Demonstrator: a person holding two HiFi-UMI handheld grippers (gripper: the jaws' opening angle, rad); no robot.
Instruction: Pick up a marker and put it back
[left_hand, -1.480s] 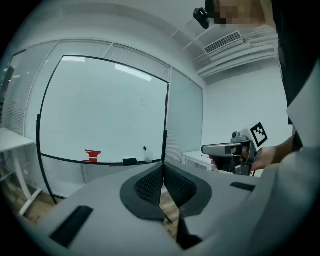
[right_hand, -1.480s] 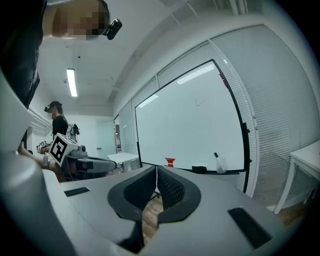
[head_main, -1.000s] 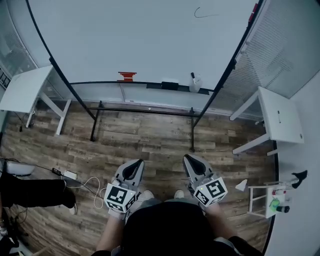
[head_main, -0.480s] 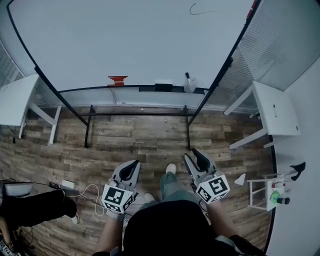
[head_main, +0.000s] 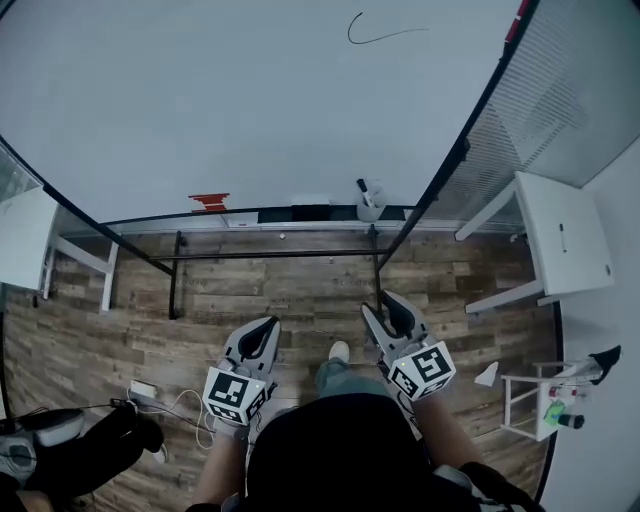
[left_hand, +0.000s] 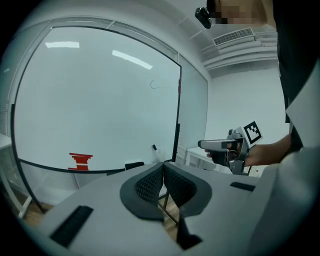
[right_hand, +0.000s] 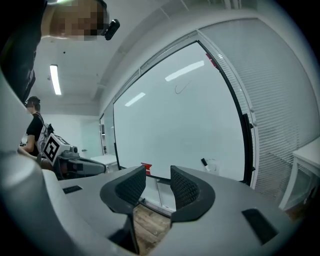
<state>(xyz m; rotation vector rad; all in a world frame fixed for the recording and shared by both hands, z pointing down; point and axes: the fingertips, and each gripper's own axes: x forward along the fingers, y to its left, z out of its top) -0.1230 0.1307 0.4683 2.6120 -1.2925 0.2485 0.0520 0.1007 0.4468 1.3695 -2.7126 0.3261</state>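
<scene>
A black marker (head_main: 362, 190) stands in a clear cup (head_main: 370, 207) on the whiteboard's tray (head_main: 260, 216), right of a black eraser (head_main: 310, 212) and a red eraser (head_main: 209, 201). Both grippers are held at waist height over the wood floor, well short of the board. My left gripper (head_main: 268, 330) is shut with nothing in it; in its own view the pads (left_hand: 150, 181) meet, and the marker (left_hand: 155, 149) shows far off. My right gripper (head_main: 388, 305) is opening, empty. Its view shows a gap between the pads (right_hand: 131, 186) and the marker (right_hand: 204, 162) beyond.
The whiteboard (head_main: 250, 90) carries a short pen stroke (head_main: 380, 30) near its top. Its stand's black legs (head_main: 175, 280) rest on the floor. White tables stand at left (head_main: 22, 240) and right (head_main: 565, 240). A small rack (head_main: 545, 400) is at right; cables (head_main: 160, 395) lie at left.
The person has stepped closer to the whiteboard, which now fills more of the head view. The right gripper's jaws have gone from shut to open. The left gripper stays shut.
</scene>
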